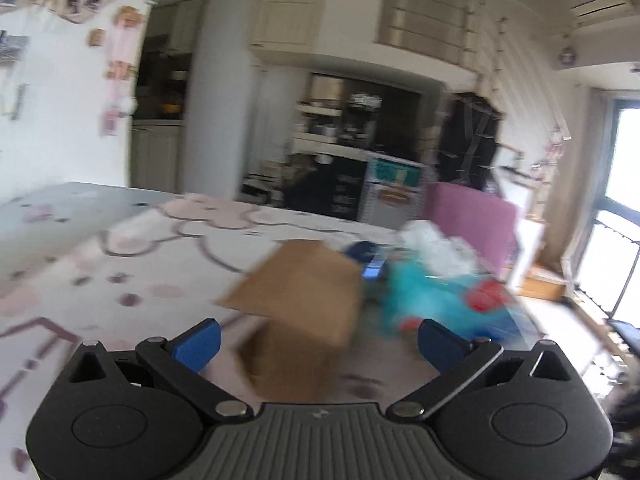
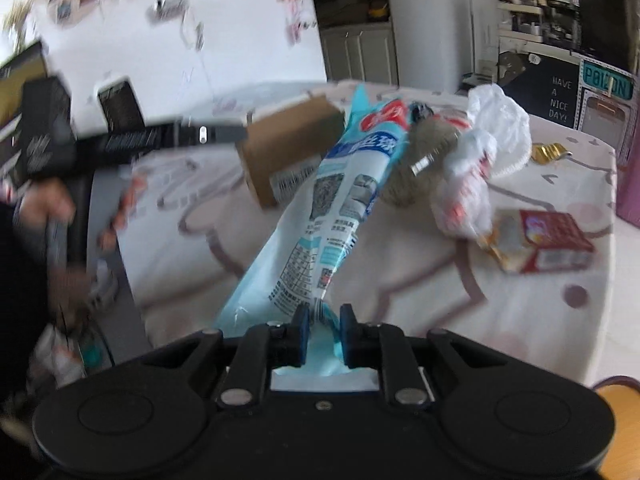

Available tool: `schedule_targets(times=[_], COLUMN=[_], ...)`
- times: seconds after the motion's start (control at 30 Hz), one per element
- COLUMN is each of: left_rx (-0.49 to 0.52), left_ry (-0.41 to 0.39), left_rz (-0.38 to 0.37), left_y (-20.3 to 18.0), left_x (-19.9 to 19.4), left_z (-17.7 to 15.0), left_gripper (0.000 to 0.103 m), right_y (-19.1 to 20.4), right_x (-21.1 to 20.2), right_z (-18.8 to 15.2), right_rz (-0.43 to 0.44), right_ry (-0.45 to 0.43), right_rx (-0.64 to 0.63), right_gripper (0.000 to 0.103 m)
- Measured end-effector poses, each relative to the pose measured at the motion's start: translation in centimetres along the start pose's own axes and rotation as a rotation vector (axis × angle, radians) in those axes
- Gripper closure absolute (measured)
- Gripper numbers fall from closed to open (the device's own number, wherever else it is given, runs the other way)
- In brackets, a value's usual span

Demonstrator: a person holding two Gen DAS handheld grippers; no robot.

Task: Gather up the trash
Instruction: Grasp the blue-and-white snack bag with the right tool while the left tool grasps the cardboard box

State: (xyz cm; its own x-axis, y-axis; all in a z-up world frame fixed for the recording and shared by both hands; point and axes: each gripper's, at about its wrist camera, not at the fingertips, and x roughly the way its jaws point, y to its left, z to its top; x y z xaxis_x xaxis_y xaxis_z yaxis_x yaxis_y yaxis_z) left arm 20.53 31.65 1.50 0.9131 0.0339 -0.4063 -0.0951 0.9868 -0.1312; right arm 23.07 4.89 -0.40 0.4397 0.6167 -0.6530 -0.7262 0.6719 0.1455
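My right gripper (image 2: 324,334) is shut on the end of a long light-blue plastic wrapper (image 2: 320,216) and holds it above the table. A small brown cardboard box (image 1: 298,312) sits between the spread blue fingers (image 1: 196,344) of my open left gripper (image 1: 320,340); whether they touch it I cannot tell. The box also shows in the right wrist view (image 2: 288,152), at the tip of the left gripper's dark body (image 2: 160,136). The blue wrapper shows blurred in the left wrist view (image 1: 424,300), right of the box.
The table wears a white cloth with pink cartoon outlines (image 2: 520,312). On it lie a crumpled white plastic bag (image 2: 500,124), a white-red wrapper (image 2: 464,196), a red carton (image 2: 548,240) and gold foil (image 2: 548,152). A pink chair (image 1: 472,216) stands at the far edge.
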Motion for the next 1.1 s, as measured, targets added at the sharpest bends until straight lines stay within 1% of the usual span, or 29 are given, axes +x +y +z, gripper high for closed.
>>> schedule_targets(times=[0.07,0.1,0.2,0.27,0.33,0.37,0.4,0.43,0.47,0.5,0.53,0.57,0.63,0.7,0.8,0.97,1.1], left_rx=[0.03,0.044,0.053,0.062,0.084,0.09,0.09,0.088,0.09,0.092,0.091,0.088,0.095,0.11,0.113,0.083,0.06], left_ry=[0.006,0.018,0.065,0.085,0.089,0.084,0.077,0.069,0.061,0.06,0.057,0.056,0.055,0.054,0.056,0.068,0.064], left_rz=[0.037,0.041,0.006,-0.008,0.006,0.006,0.008,0.01,0.011,0.009,0.007,0.005,0.025,0.046,0.069,0.065,0.075], left_y=[1.0,1.2,1.9,1.9,1.4,1.0,0.7,0.5,0.1,-0.1,-0.4,-0.7,-1.2,-1.8,-2.6,-3.5,-4.0], left_x=[0.9,1.5,3.4,4.8,5.8,5.9,6.0,6.1,6.1,6.0,6.0,5.9,5.8,5.5,4.7,3.1,1.9], left_z=[0.0,0.0,0.0,-0.3,-0.7,-0.8,-0.9,-1.0,-1.2,-1.3,-1.4,-1.4,-1.7,-1.9,-2.0,-2.8,-3.5], left_gripper=[0.0,0.0,0.0,0.001,0.01,0.019,0.024,0.026,0.031,0.037,0.04,0.044,0.044,0.045,0.046,0.047,0.047], right_y=[-0.4,-0.8,-1.8,-2.3,-2.5,-2.6,-2.8,-2.9,-2.9,-2.9,-2.7,-2.3,-1.6,-1.0,-0.2,2.2,2.9], right_x=[-0.6,-1.0,-1.8,-2.3,-2.8,-2.9,-3.1,-3.1,-3.3,-3.3,-3.3,-3.2,-3.1,-3.0,-2.9,-3.1,-3.2], right_z=[-0.7,-1.0,-1.4,-1.7,-1.9,-2.0,-2.2,-2.3,-2.4,-2.6,-2.8,-2.9,-3.2,-3.3,-3.3,-2.6,-1.8], right_rz=[-0.018,-0.031,-0.054,-0.081,-0.109,-0.127,-0.144,-0.156,-0.165,-0.167,-0.17,-0.18,-0.211,-0.241,-0.232,-0.256,-0.279], right_ry=[0.026,0.034,0.049,0.044,0.032,0.023,0.01,-0.006,-0.024,-0.044,-0.062,-0.078,-0.121,-0.16,-0.177,-0.205,-0.227], right_rx=[-0.013,-0.014,0.006,0.033,0.07,0.092,0.123,0.154,0.19,0.224,0.252,0.276,0.326,0.387,0.448,0.395,0.393], right_gripper=[0.086,0.086,0.085,0.084,0.081,0.08,0.076,0.073,0.07,0.063,0.053,0.048,0.027,0.019,0.018,0.017,0.014])
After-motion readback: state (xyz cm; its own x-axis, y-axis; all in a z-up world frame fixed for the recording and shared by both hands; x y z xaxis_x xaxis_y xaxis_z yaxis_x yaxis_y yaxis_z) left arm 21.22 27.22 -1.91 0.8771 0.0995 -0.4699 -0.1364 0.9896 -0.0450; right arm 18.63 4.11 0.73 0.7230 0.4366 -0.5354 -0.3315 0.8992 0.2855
